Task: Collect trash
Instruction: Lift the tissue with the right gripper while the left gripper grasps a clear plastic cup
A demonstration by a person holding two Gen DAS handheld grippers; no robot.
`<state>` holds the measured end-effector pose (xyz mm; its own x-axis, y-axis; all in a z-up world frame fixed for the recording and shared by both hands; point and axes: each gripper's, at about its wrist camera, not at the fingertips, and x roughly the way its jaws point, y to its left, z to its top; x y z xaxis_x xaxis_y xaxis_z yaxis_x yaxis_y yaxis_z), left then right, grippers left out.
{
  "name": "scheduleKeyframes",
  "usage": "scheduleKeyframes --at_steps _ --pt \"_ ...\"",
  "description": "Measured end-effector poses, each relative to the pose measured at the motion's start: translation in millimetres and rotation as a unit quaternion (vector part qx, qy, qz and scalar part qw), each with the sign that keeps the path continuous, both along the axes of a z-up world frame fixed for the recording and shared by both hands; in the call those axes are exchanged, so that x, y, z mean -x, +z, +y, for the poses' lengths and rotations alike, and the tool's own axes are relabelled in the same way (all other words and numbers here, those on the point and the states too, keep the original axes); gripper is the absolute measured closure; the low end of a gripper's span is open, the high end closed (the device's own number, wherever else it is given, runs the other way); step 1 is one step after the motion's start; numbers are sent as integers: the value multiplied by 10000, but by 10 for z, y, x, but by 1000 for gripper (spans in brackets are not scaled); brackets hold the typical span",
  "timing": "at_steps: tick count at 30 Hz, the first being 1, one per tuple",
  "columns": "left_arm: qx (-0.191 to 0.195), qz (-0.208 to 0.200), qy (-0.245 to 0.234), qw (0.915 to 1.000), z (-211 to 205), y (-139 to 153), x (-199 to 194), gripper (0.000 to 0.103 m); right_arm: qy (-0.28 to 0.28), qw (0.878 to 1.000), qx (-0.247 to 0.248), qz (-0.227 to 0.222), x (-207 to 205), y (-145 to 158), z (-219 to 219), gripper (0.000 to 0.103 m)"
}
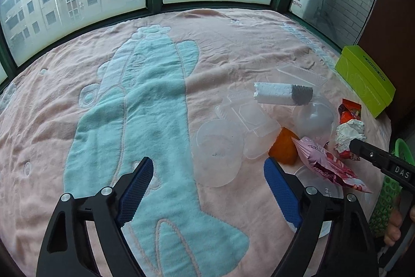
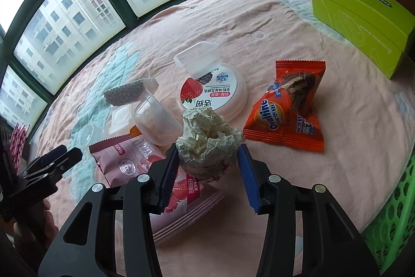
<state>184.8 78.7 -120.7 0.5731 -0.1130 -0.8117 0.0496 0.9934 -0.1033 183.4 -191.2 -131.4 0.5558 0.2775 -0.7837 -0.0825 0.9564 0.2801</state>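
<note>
While right gripper clamps crumpled paper, orange wrapper reads "Ovaltine".

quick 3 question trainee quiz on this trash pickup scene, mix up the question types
1. True or false: the right gripper is shut on the crumpled paper.
2. What lies nearest the left gripper? A) clear plastic cup B) green box C) orange snack bag
3. Fill in: the right gripper's paper lies partly over the ____ wrapper.

Key: 1 true; 2 A; 3 pink
</note>
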Motion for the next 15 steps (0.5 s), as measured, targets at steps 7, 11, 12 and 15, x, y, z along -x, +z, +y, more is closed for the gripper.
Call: scheduleKeyframes --at_steps 7,11,12,15 --pt "145 142 -168 9997 -28 -183 -157 35 -41 9999 -16 -163 125 143 -59 57" --pt "274 191 -220 9992 -9 -233 -177 50 -91 9997 -39 -223 211 216 -118 57" --pt "278 166 -211 9993 -3 -230 -169 50 -110 9996 -46 -240 238 229 -139 57" --pt "270 115 -185 9994 6 -211 -142 51 -170 9995 -44 -275 312 259 -193 57"
